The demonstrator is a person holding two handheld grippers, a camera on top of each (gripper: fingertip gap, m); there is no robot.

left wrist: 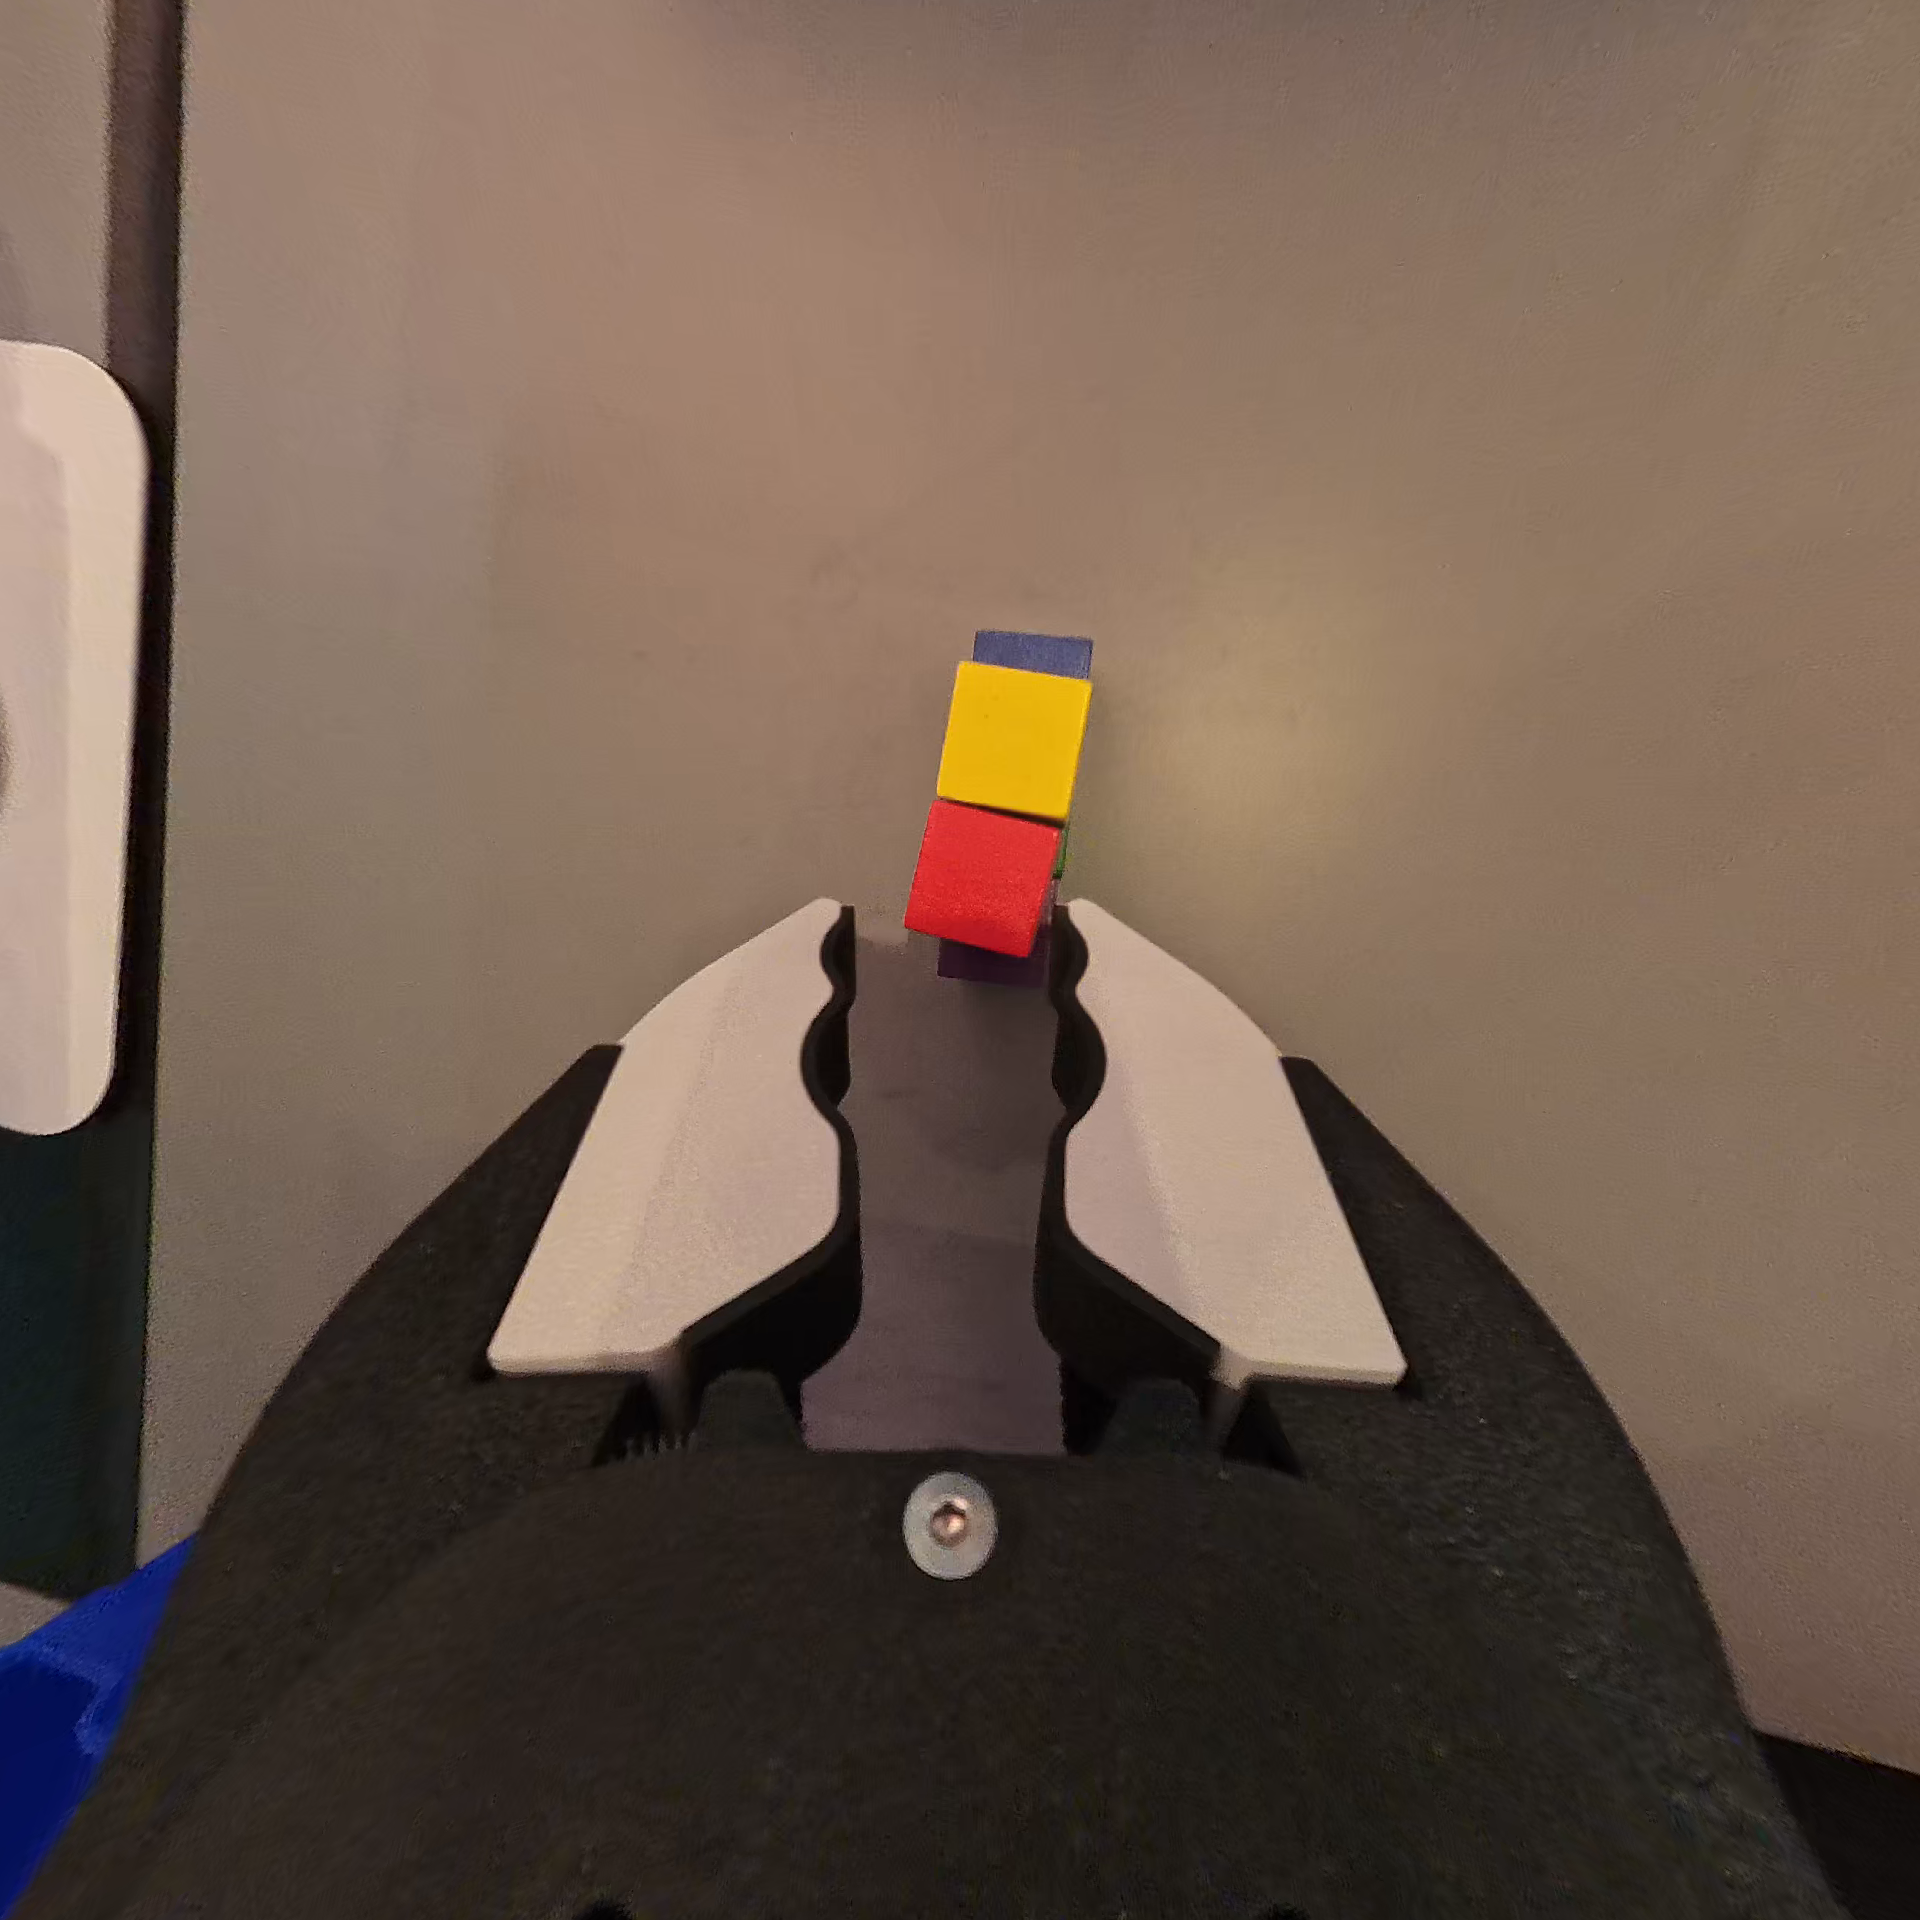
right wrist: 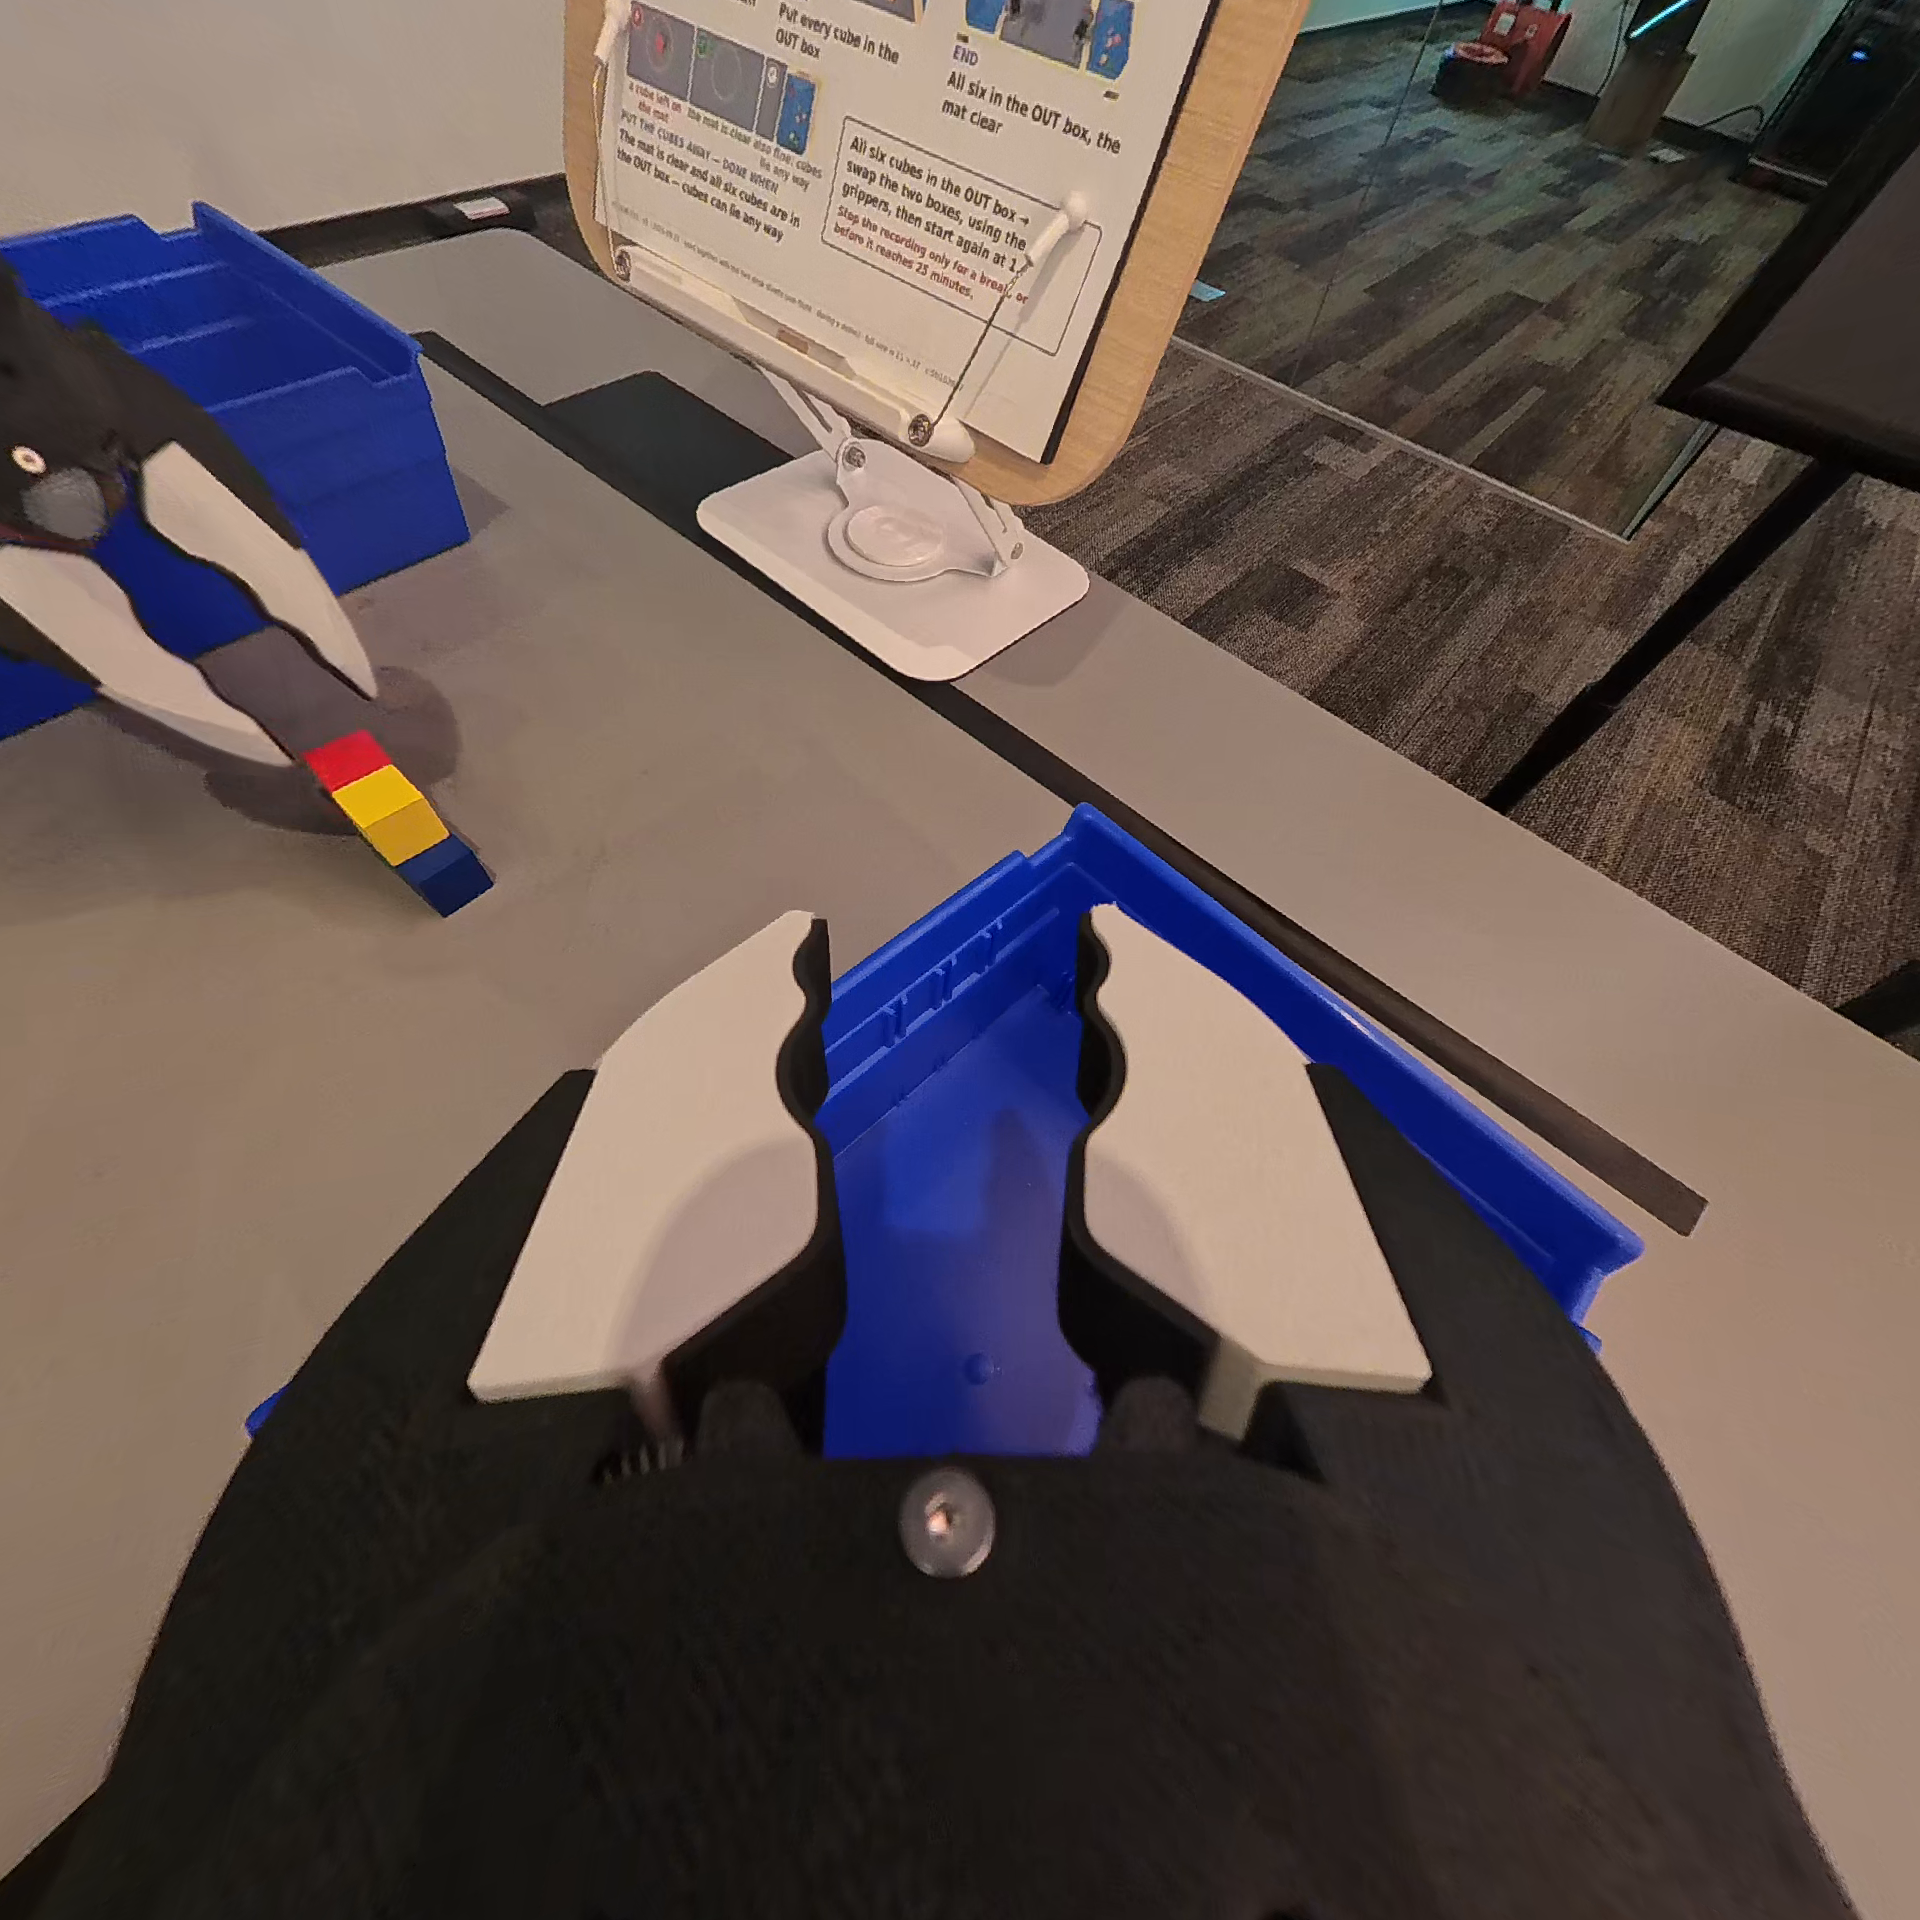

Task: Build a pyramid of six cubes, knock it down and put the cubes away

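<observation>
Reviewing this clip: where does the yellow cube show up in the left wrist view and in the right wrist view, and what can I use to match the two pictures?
Left wrist view: the yellow cube sits centre frame, just beyond the left gripper, between the red cube and the blue cube.
Right wrist view: the yellow cube is at the left edge, mid-height, on the grey table.
Shared landmark: the red-yellow-blue row of cubes at the left gripper's tips.

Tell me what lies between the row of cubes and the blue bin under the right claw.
Nothing: in the right wrist view only bare grey table separates the cubes from the blue bin beneath the right claw.
</observation>
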